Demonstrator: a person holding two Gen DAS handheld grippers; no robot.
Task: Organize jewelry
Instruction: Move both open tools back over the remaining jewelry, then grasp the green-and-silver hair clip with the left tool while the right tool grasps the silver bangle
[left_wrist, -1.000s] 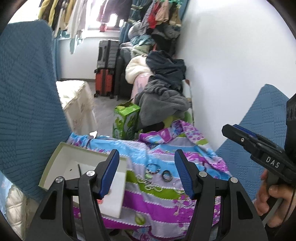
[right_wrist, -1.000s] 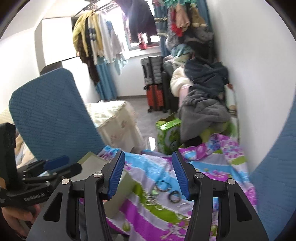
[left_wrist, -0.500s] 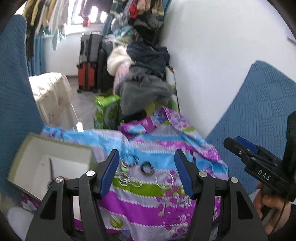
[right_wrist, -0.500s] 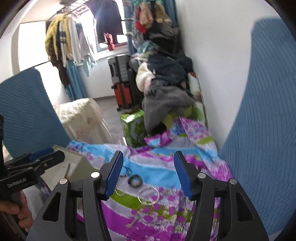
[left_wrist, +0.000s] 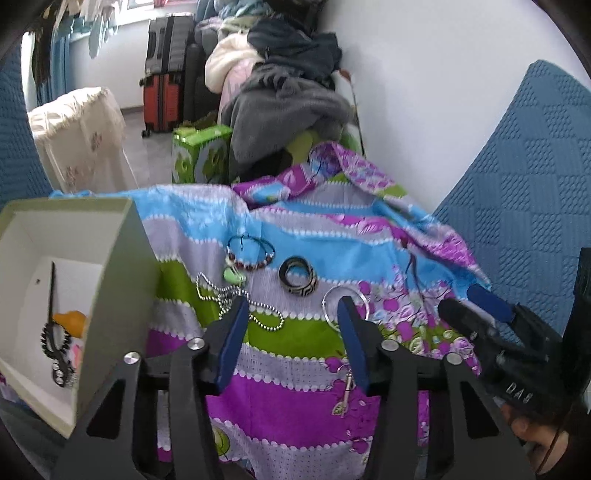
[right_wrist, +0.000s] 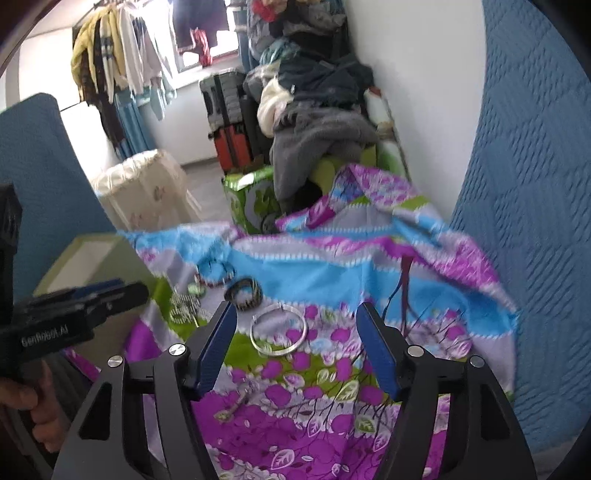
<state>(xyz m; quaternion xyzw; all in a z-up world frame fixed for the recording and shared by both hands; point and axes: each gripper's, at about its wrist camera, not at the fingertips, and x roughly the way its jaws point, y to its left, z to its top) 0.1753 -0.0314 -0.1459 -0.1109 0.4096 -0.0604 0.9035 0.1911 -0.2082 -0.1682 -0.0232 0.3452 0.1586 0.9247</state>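
Observation:
Jewelry lies on a bright striped floral cloth: a beaded bracelet, a black patterned bangle, a silver hoop and a ball chain necklace. An open pale box at the left holds a dark beaded piece. My left gripper is open above the necklace and hoop. My right gripper is open just short of the silver hoop; the bangle lies beyond it.
Blue quilted cushions flank the cloth on both sides. Past the cloth's far edge stand a green carton, a heap of clothes, suitcases and a cloth-covered stool. A white wall is at the right.
Both grippers have moved forward and down toward the jewelry, which now looks larger and nearer. Both stay open. The box now sits closer at the left.

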